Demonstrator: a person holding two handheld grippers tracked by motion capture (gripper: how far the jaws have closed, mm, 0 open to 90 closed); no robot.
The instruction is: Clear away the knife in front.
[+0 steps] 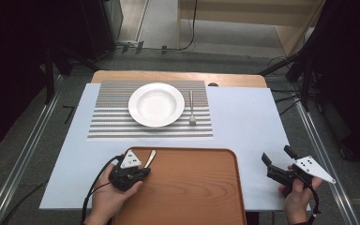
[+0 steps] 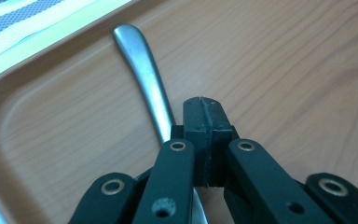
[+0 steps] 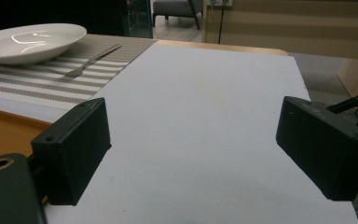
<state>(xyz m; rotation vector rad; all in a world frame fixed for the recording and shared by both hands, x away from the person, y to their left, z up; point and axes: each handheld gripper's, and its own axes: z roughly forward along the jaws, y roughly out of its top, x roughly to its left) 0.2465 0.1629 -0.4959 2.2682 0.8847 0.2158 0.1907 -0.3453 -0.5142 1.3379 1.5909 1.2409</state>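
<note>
A metal utensil handle (image 2: 142, 70) lies in the near-left corner of the wooden tray (image 2: 284, 70), its working end hidden under my left gripper (image 2: 204, 111). That gripper is shut, its pads pressed against each other. The handle runs just left of the pads and beneath the linkage, so I see no grip on it. From above, the left gripper (image 1: 138, 172) rests on the tray (image 1: 192, 187) with the handle (image 1: 149, 158) sticking out beyond it. My right gripper (image 1: 278, 156) hovers over the white table cover at the right, open and empty, as its own view confirms (image 3: 191, 149).
A white plate (image 1: 156, 104) and a fork (image 1: 192, 110) sit on a striped placemat (image 1: 112, 123) at the far middle of the table. The right gripper view shows the plate (image 3: 28, 42), fork (image 3: 91, 60) and a tray corner (image 3: 0, 130).
</note>
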